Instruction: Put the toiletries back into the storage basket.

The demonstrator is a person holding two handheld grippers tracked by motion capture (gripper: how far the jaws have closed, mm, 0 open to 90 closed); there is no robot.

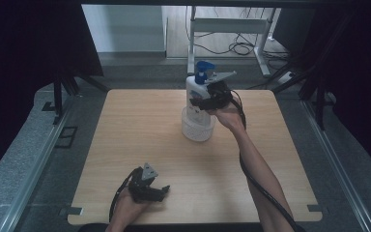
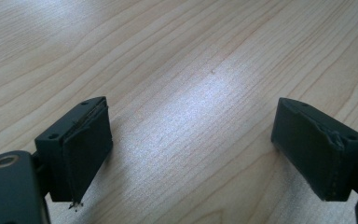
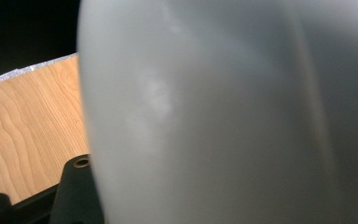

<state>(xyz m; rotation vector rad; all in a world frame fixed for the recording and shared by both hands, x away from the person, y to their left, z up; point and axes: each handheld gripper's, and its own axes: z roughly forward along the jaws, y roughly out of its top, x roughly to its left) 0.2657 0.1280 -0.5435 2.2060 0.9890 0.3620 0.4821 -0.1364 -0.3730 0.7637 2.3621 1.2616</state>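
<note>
A white pump bottle [image 1: 193, 94] with a blue pump head [image 1: 202, 71] stands upright at the back middle of the wooden table [image 1: 140, 125]. Its base sits in a white round container [image 1: 198, 129]. My right gripper [image 1: 208, 100] is shut on the bottle's body from the right. In the right gripper view the bottle's white wall [image 3: 223, 116] is very close, with one black jaw at the lower left. My left gripper [image 1: 162, 190] rests near the table's front edge, open, with bare wood between its pads [image 2: 88, 149].
A grey metal stand [image 1: 232, 26] and loose cables [image 1: 241, 48] lie on the floor behind the table. Dark curtains hang on both sides. Metal rails [image 1: 38, 159] run along the table's left and right.
</note>
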